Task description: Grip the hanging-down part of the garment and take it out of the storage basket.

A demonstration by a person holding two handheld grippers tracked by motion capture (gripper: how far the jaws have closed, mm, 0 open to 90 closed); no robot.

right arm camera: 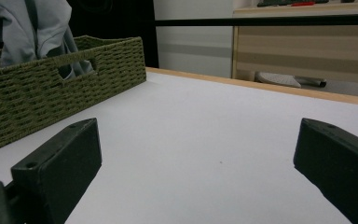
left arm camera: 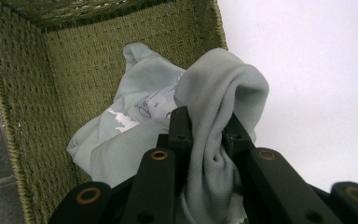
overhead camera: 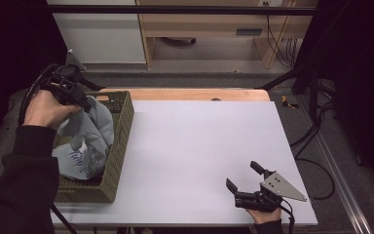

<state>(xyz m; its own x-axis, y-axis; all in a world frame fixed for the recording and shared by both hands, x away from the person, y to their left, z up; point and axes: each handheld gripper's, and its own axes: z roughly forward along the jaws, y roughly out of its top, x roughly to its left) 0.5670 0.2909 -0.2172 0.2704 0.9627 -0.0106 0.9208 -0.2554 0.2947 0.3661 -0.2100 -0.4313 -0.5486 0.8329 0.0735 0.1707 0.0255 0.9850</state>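
A pale grey-blue garment [overhead camera: 90, 134] with dark lettering hangs partly out of an olive woven basket [overhead camera: 121, 131] at the table's left edge. My left gripper [overhead camera: 80, 100] is above the basket, shut on a bunched fold of the garment [left arm camera: 214, 116], which rises between its jaws. The rest of the cloth lies in the basket [left arm camera: 37, 93]. My right gripper [overhead camera: 246, 178] rests low over the white table near the front right, open, with nothing between its fingers [right arm camera: 60, 163]. From there the basket [right arm camera: 51, 84] and the lifted garment [right arm camera: 28, 28] stand at the far left.
The white table top [overhead camera: 199, 146] spreads wide between basket and right gripper, with a wooden strip [overhead camera: 199, 93] along its far edge. Beyond it stand a wooden cabinet [overhead camera: 214, 24] and cables [overhead camera: 316, 131] on the floor at the right.
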